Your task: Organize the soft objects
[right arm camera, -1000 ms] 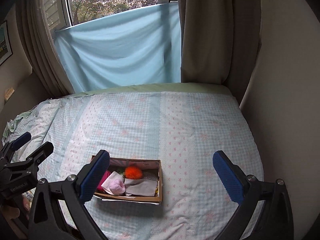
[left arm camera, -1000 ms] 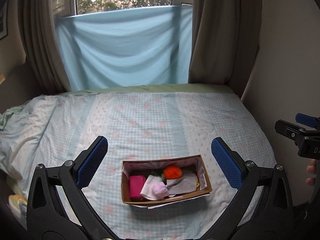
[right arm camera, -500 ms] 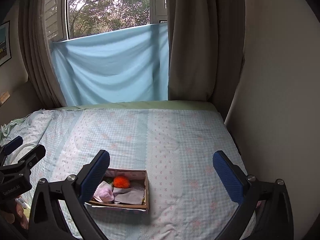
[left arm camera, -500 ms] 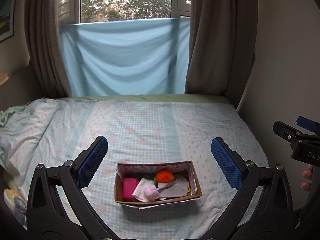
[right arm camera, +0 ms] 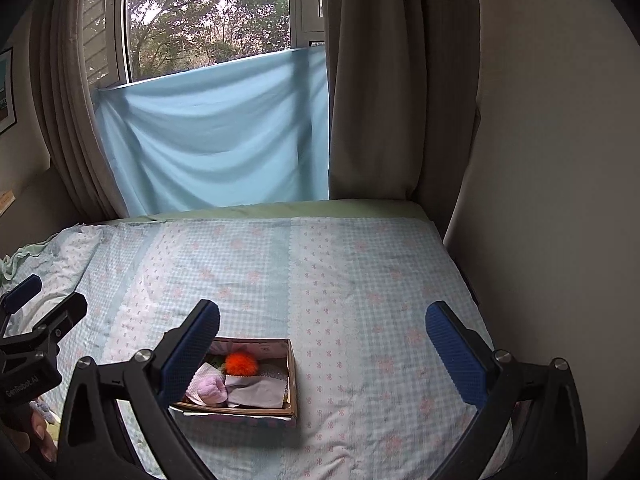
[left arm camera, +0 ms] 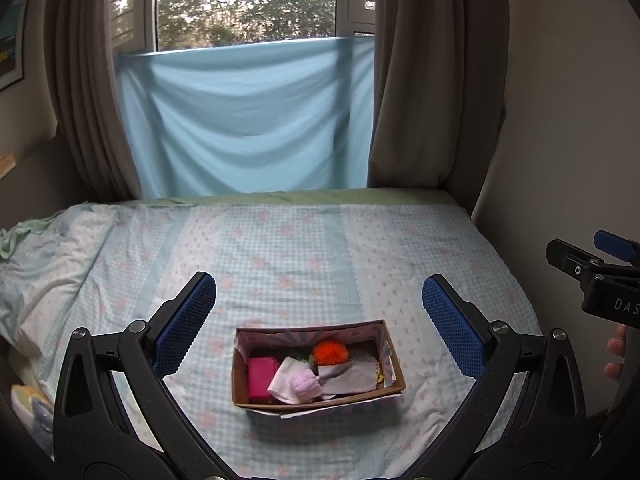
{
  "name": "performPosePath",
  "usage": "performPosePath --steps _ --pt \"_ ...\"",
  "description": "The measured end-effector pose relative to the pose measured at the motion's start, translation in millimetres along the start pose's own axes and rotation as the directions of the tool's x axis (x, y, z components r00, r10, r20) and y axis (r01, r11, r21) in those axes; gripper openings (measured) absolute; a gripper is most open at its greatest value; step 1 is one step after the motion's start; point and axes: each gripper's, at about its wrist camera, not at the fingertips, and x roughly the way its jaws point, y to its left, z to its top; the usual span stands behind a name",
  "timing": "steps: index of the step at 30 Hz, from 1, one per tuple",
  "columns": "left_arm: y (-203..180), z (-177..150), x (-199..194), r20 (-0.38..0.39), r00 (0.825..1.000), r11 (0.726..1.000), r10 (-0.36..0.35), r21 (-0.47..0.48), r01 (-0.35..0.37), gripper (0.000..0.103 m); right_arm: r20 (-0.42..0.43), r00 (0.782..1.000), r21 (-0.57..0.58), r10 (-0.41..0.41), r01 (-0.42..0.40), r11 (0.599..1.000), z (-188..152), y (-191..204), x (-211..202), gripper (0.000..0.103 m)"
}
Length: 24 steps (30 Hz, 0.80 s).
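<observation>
I have both the left gripper (left arm camera: 319, 320) and the right gripper (right arm camera: 322, 350) spread wide, holding nothing. The cardboard box (left arm camera: 394, 364) of soft things sits on the bed (left arm camera: 280, 248), low centre in the left view, lower left in the right view.

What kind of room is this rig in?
Most likely a bedroom: a bed with a checked floral sheet fills the view, against a curtained window. A cardboard box of soft items sits on it.

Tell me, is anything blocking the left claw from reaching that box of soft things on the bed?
Nothing visible does. The left claw hangs open above the bed, and the cardboard box lies open-topped between its fingers, with only bare bedspread around it.
</observation>
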Motion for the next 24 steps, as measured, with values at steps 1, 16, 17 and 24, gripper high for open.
performPosePath --steps 1,16,17,24 --pt "-0.1 -0.2 0.0 0.000 1.000 1.000 0.001 0.001 -0.001 0.103 -0.001 1.000 0.002 -0.002 0.002 1.000 -0.1 -0.2 -0.3 0.103" --pt "-1.1 0.3 1.2 0.000 1.000 1.000 0.009 0.008 -0.009 0.103 0.008 1.000 0.001 -0.002 0.002 1.000 -1.1 0.3 -3.0 0.103" --pt "-1.2 0.2 1.1 0.001 1.000 1.000 0.010 0.008 -0.010 0.103 0.007 1.000 0.003 -0.001 0.001 1.000 -1.0 0.1 -2.8 0.103" --pt "-0.5 2.1 2.4 0.001 1.000 1.000 0.003 0.007 -0.003 0.103 0.008 1.000 0.004 0.001 -0.001 1.000 0.7 -1.8 -2.1 0.103"
